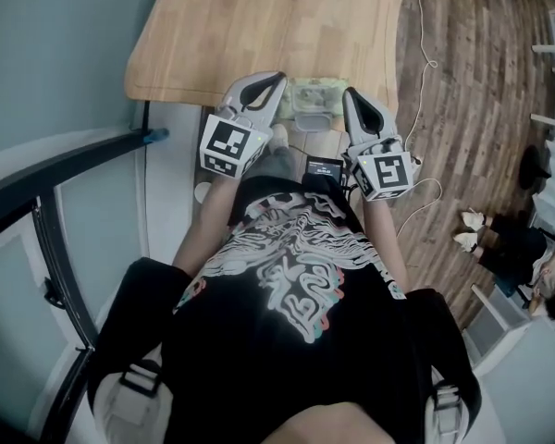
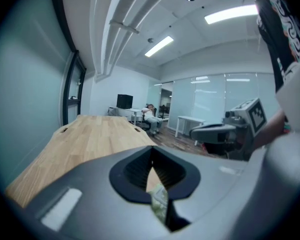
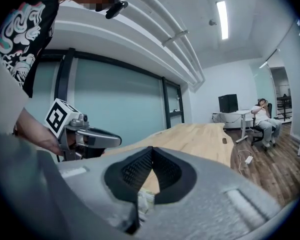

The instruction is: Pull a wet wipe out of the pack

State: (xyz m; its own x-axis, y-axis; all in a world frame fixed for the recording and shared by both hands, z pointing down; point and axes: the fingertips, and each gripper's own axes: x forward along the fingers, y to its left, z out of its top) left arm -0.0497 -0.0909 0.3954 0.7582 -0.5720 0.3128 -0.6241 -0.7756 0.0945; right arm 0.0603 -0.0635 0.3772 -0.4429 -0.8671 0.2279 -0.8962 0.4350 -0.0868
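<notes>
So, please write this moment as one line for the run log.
left gripper: shut, empty | right gripper: shut, empty | wipe pack: on table edge, between grippers, not gripped

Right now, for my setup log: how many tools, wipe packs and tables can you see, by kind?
Tools: 2, the left tool and the right tool, both shut and empty
Wet wipe pack: 1
Wooden table: 1
Total: 4
</notes>
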